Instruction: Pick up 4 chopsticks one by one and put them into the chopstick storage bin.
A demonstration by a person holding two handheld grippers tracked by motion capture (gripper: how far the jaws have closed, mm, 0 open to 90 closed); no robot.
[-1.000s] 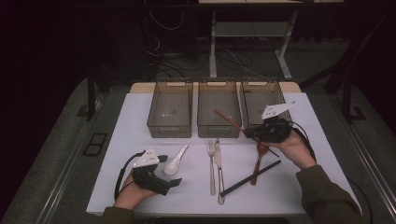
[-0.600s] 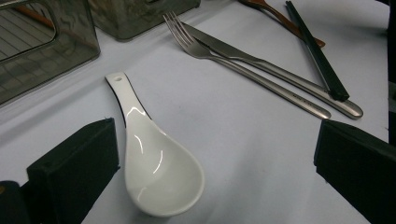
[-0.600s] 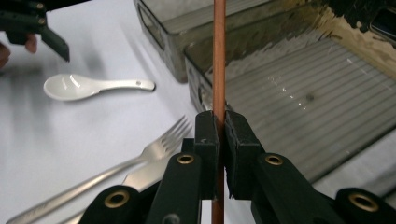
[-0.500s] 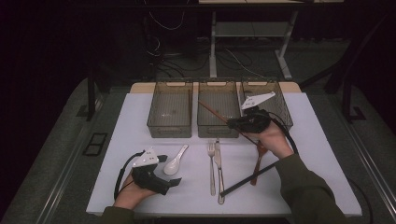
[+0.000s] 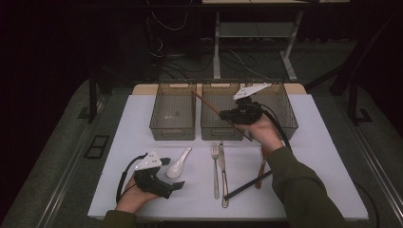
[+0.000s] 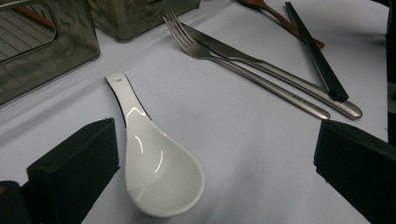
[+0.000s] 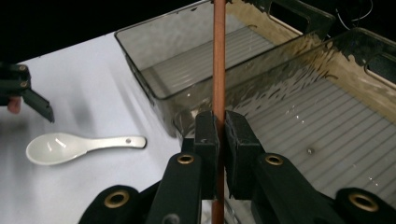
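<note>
Reddish-brown wooden chopstick (image 5: 214, 107) is held pinched between the shut jaws of the right claw (image 5: 228, 115), lifted above the three smoky transparent plastic bins at the far side of the white surface (image 5: 323, 142); its far tip reaches over the gap between the left bin (image 5: 173, 127) and the middle bin (image 5: 211, 129). The step in hand is judged to be the carrying of this chopstick to a bin. The next move calls for the stick to be brought level over one compartment, lowered and released without catching a rim. The left claw (image 5: 172, 173) is held wide open on the near left, just beside the white ceramic soup spoon (image 5: 178, 163), gripping nothing.

From the right gripper view, the tight clamp on the chopstick (image 7: 218, 70) is confirmed, and ribbed bin floors are seen bare. From the left gripper view, the spoon (image 6: 154, 163) is seen lying between the spread jaws, with the steel fork (image 6: 233, 60), steel knife (image 6: 280, 77) and black chopstick (image 6: 317, 56) beyond.
</note>
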